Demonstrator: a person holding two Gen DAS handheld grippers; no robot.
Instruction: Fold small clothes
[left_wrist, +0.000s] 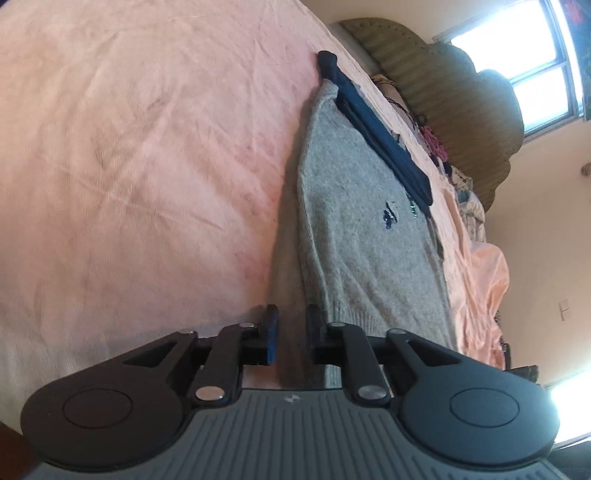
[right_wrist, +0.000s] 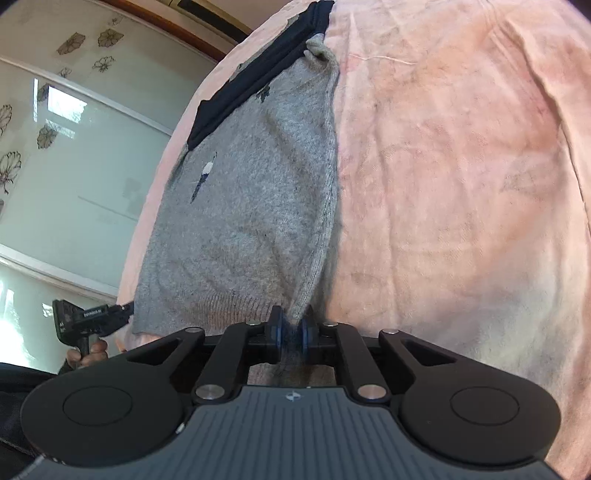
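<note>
Grey knitted sweater (right_wrist: 240, 221) lies flat on the pink bedsheet (right_wrist: 461, 184), a navy garment (right_wrist: 258, 74) across its far end. Right gripper (right_wrist: 294, 332) pinches the hem corner; left gripper (left_wrist: 291, 334) stands slightly open beside the opposite corner, gripping nothing.

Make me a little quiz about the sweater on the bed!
1. True or false: the grey sweater lies on a green sheet.
2. Which tool pinches the sweater's hem? A) left tool B) right tool C) neither
3. Fill in: the strip across the sweater's far end is dark ____.
Key: 1 false, the sheet is pink; 2 B; 3 blue.
</note>
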